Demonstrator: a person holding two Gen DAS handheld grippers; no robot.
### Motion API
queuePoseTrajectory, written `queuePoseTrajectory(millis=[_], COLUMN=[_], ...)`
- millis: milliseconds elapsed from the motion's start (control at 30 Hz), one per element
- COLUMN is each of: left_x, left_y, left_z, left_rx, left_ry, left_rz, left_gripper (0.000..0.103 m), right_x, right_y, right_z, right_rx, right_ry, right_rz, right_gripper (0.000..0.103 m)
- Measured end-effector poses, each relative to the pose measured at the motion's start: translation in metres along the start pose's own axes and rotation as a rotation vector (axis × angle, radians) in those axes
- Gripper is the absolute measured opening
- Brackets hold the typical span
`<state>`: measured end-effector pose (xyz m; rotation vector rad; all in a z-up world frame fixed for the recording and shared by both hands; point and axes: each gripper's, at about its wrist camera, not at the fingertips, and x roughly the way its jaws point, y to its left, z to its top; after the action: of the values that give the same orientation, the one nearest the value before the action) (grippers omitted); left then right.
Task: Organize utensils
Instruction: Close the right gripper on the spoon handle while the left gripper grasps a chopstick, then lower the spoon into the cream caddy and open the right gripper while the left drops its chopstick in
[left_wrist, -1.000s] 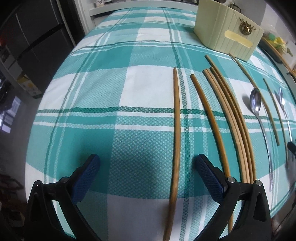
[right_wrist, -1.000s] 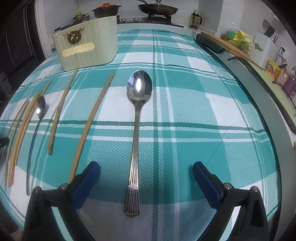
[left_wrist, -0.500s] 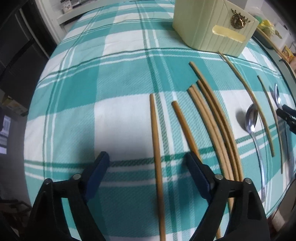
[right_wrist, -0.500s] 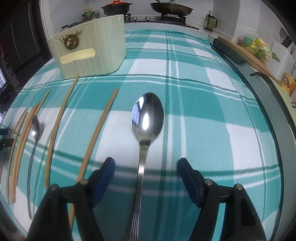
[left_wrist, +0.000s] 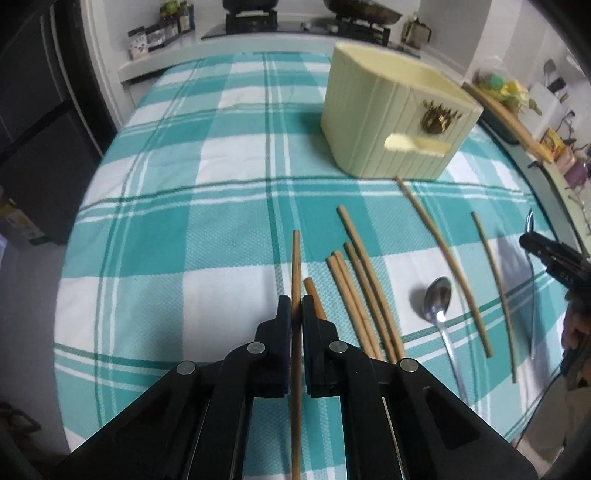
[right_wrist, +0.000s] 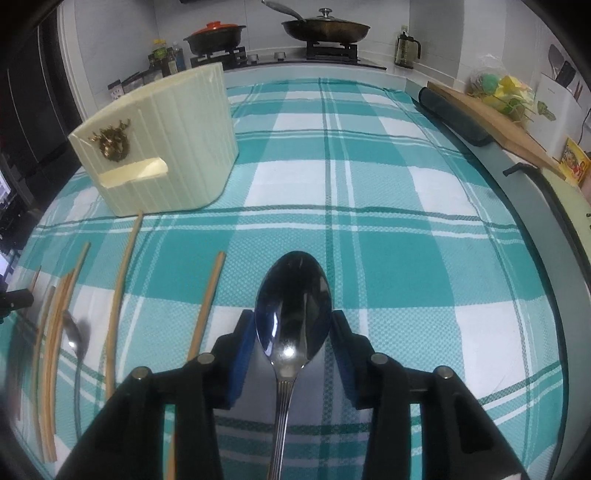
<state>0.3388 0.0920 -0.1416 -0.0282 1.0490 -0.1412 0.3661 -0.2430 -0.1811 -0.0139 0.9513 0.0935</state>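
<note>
Both views are dim and evenly lit, with strong fisheye curvature and dark vignetted corners. Glare spots sit on the large spoon (right_wrist: 293, 314); the right edge of the left view shows motion blur.

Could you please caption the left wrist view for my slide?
Left gripper shut on a chopstick over checked cloth.

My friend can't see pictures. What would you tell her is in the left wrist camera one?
The left gripper is shut on one wooden chopstick above a teal and white checked tablecloth. More chopsticks and a small spoon lie to its right, with a cream utensil holder standing farther back.
</note>
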Motion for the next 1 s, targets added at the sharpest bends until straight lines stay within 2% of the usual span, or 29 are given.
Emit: queuePoseTrajectory(millis=[233, 433, 567, 767, 867, 1000], left_x=[-0.101, -0.15, -0.167, -0.179, -0.173, -0.146], left_y=[-0.002, -0.007, -0.012, -0.023, -0.031, -0.041], left_z=[0.014, 0.042, 0.077, 0.143, 0.171, 0.202], left_rx=[-0.028, -0.025, -0.029, -0.037, -0.027, -0.02], left_ry=[-0.236, -0.357, -0.401, -0.444, -0.465, -0.449], left_rz=[-0.097, -0.171, -0.2, -0.224, -0.201, -0.172], left_gripper=[0.004, 0.004, 0.004, 0.004, 0.004, 0.004], right_x=[-0.081, -0.138, -0.161, -0.185, -0.192, -0.188], right_y=[0.011, 0.028, 0.04, 0.058, 0.069, 0.085], right_z=[0.006, 0.019, 0.044, 0.115, 0.155, 0.196], right_rx=[-0.044, -0.079, -0.098, -0.116, -0.132, -0.149], right_ry=[-0.142, -0.266, -0.338, -0.42, -0.457, -0.498], right_rz=[0.08, 0.112, 0.116, 0.127, 0.129, 0.136], right_gripper=[0.042, 0.042, 0.042, 0.042, 0.042, 0.042])
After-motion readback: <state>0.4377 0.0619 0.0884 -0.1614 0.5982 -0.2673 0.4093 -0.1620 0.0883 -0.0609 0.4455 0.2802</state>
